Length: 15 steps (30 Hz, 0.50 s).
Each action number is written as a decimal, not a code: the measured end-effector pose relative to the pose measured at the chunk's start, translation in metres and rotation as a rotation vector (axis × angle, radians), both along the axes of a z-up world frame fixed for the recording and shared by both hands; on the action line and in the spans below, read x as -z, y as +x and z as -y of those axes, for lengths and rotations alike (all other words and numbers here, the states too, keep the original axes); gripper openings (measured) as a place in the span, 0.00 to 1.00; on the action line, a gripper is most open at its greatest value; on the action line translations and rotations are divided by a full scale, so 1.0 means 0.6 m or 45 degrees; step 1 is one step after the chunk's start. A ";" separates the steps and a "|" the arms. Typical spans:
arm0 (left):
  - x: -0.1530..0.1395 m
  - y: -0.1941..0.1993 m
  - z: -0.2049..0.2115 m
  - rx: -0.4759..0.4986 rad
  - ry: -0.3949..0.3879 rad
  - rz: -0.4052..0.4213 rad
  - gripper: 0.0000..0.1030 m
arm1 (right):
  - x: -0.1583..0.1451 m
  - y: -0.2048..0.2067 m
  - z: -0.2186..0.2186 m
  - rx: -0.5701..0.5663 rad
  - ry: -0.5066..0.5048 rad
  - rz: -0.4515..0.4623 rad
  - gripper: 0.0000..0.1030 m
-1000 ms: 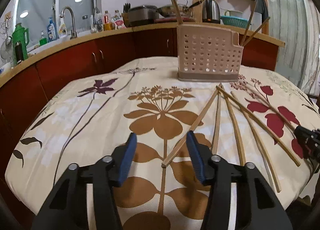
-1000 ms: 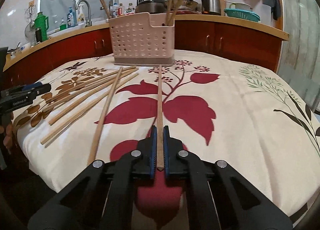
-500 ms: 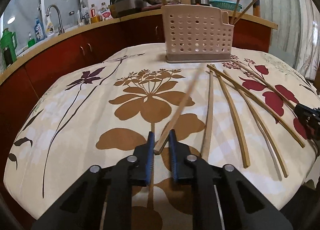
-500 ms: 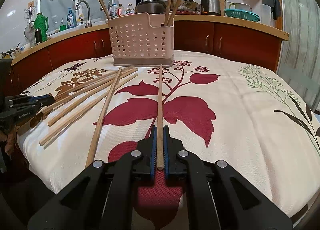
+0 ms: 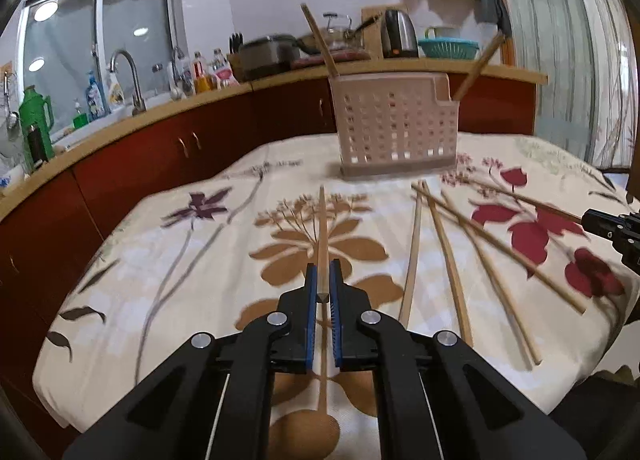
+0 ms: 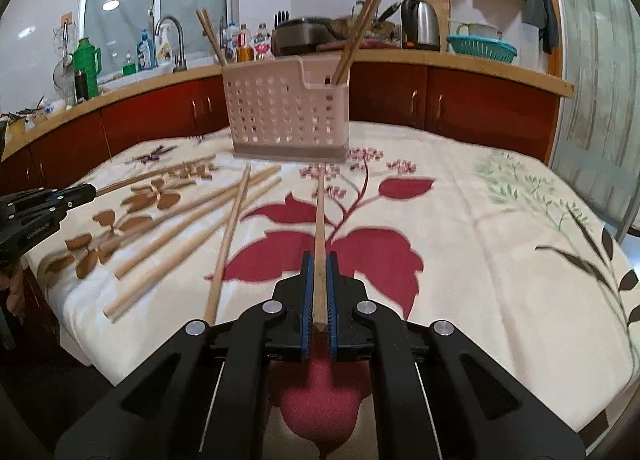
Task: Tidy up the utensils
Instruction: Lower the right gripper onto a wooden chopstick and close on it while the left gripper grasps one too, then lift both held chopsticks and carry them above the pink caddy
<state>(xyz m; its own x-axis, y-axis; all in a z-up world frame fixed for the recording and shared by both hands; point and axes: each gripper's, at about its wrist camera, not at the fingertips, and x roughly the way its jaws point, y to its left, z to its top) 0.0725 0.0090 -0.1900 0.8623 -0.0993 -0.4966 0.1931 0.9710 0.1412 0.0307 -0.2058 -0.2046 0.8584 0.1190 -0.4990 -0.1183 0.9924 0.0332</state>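
Note:
My left gripper (image 5: 322, 274) is shut on a wooden chopstick (image 5: 322, 236) that points forward at the beige perforated utensil holder (image 5: 394, 128) and is lifted off the cloth. My right gripper (image 6: 318, 274) is shut on another chopstick (image 6: 319, 232) that points at the same holder (image 6: 286, 116). Chopsticks stand in both ends of the holder (image 6: 354, 40). Several loose chopsticks (image 5: 448, 260) lie on the flowered tablecloth between the two grippers; they also show in the right wrist view (image 6: 192, 228).
The table (image 5: 180, 252) has a rounded front edge. A red-cabinet counter (image 5: 168, 136) with sink, bottles, pots and a kettle (image 5: 396, 32) runs behind it. The other gripper shows at each view's side edge (image 5: 612, 228) (image 6: 36, 208).
My left gripper closed on a chopstick, lifted it and turned it to point at the holder. My right gripper kept its chopstick and rose slightly, moving a little closer to the holder.

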 end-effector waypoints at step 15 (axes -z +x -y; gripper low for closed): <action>-0.117 -0.034 -0.018 -0.010 -0.091 0.220 0.07 | -0.111 -0.028 0.008 0.025 0.007 0.181 0.06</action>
